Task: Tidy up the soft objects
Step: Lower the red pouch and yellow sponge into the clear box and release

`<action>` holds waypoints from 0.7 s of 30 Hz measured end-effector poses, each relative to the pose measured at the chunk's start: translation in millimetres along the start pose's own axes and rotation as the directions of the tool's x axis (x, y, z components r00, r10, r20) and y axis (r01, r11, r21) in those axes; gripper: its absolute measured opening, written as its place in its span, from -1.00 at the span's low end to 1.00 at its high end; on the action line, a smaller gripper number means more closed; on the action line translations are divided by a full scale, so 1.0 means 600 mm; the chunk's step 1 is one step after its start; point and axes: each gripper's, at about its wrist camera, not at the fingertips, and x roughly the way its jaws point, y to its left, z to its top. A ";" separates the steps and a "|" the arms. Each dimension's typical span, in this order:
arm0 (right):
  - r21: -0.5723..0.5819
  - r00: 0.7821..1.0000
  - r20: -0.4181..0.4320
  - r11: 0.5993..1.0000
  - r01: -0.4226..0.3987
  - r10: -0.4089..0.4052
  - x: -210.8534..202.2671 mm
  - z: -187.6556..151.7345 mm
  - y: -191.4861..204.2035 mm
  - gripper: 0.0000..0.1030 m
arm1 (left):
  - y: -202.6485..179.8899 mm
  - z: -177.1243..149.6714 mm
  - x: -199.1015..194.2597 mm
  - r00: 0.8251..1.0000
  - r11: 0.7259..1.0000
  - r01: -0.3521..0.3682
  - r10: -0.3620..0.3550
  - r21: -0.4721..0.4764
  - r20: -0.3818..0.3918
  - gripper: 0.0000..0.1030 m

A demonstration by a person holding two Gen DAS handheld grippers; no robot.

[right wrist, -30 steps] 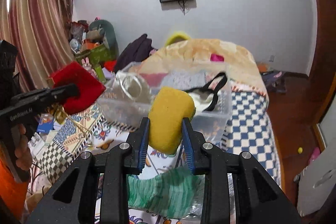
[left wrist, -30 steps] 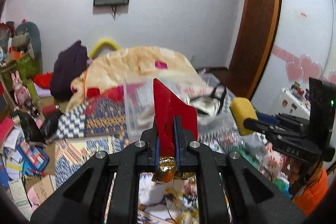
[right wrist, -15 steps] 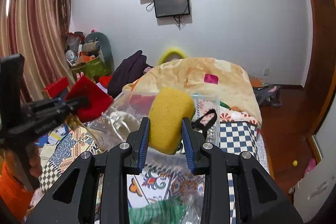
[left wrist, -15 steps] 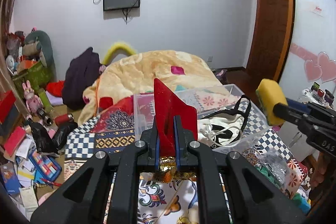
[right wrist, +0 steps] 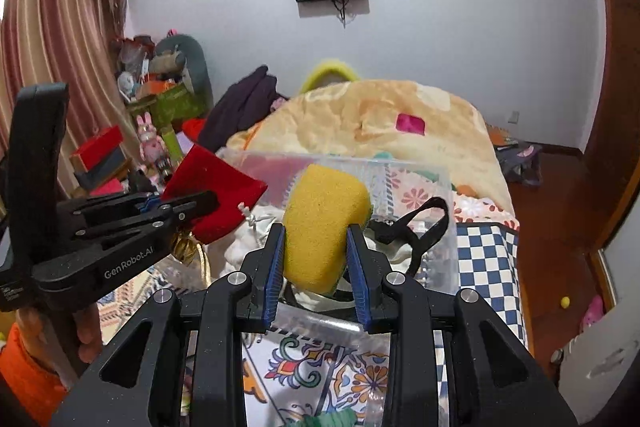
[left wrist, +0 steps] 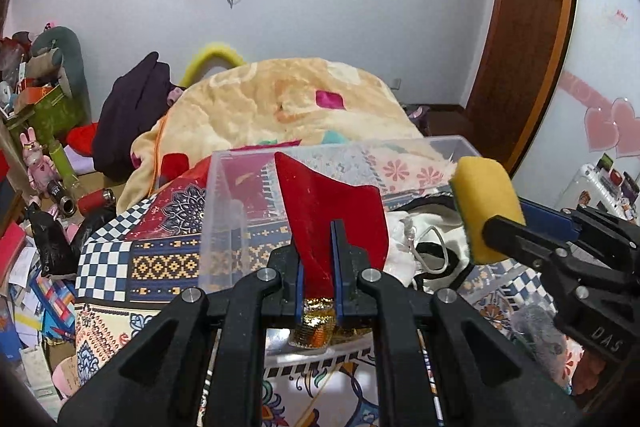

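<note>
The left gripper (left wrist: pixel 318 259) pinches a red velvet pouch (left wrist: pixel 332 215); the right gripper (right wrist: pixel 316 259) squeezes a yellow sponge (right wrist: pixel 324 223). Both are held over the clear plastic bin (left wrist: pixel 224 211) ahead.

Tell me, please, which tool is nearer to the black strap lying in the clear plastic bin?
Right. The right tool, gripping the yellow sponge, hovers beside the black strap in the clear plastic bin; the left tool, gripping the red velvet pouch, hangs over the bin's far side.

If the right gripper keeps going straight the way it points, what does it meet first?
Probably the white cloth piled inside the clear plastic bin. The right gripper, shut on the yellow sponge, appears to be above the bin's near wall, though depth is unclear.
</note>
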 end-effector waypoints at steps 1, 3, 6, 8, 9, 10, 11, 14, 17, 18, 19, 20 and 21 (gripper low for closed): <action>-0.004 1.000 -0.020 1.000 0.003 -0.003 0.008 0.000 0.000 -0.46 | -0.002 -0.002 0.005 1.000 1.000 -0.005 0.005 0.003 -0.007 -0.80; -0.011 0.999 -0.052 1.000 0.005 -0.006 0.017 -0.002 0.001 -0.46 | -0.004 -0.005 0.017 1.000 1.000 -0.015 0.016 0.015 -0.025 -0.80; -0.028 0.996 -0.086 0.999 0.015 -0.018 0.029 -0.007 0.003 -0.46 | -0.006 -0.009 0.030 0.999 0.999 -0.026 0.027 0.027 -0.046 -0.80; -0.033 0.994 -0.103 0.999 0.018 -0.022 0.036 -0.009 0.002 -0.46 | -0.008 -0.012 0.033 0.998 0.999 -0.029 0.031 0.035 -0.053 -0.80; -0.034 0.994 -0.111 0.999 0.019 -0.023 0.038 -0.008 0.001 -0.45 | -0.009 -0.014 0.033 0.998 0.999 -0.026 0.028 0.038 -0.056 -0.80; -0.035 0.993 -0.115 0.999 0.021 -0.025 0.040 -0.008 0.000 -0.43 | -0.009 -0.014 0.032 0.998 0.999 -0.026 0.029 0.039 -0.059 -0.80; -0.036 0.993 -0.116 0.999 0.026 -0.030 0.040 -0.008 0.000 -0.41 | -0.008 -0.016 0.029 0.998 0.999 -0.024 0.026 0.040 -0.060 -0.79; -0.039 0.992 -0.121 0.999 0.027 -0.031 0.039 -0.010 -0.001 -0.39 | -0.002 -0.018 0.020 0.998 0.999 -0.011 0.013 0.034 -0.063 -0.68; -0.037 0.993 -0.112 0.999 0.037 -0.041 0.031 -0.010 -0.003 -0.06 | 0.004 -0.018 0.011 0.998 1.000 -0.004 0.005 0.020 -0.068 -0.55; -0.035 0.994 -0.101 0.999 0.038 -0.042 0.025 -0.010 -0.003 0.01 | 0.006 -0.018 0.006 0.998 1.000 0.000 0.001 0.016 -0.067 -0.54; -0.037 0.995 -0.090 0.998 0.042 -0.046 0.019 -0.011 -0.004 0.09 | 0.007 -0.018 0.000 0.998 1.000 0.005 -0.004 0.014 -0.064 -0.51; -0.040 0.995 -0.085 0.998 0.045 -0.049 0.017 -0.010 -0.003 0.14 | 0.009 -0.018 -0.006 0.998 1.000 0.009 -0.008 0.012 -0.059 -0.45; -0.043 0.996 -0.079 0.998 0.048 -0.052 0.013 -0.008 -0.002 0.15 | 0.010 -0.017 -0.013 0.998 1.000 0.011 -0.010 0.009 -0.055 -0.42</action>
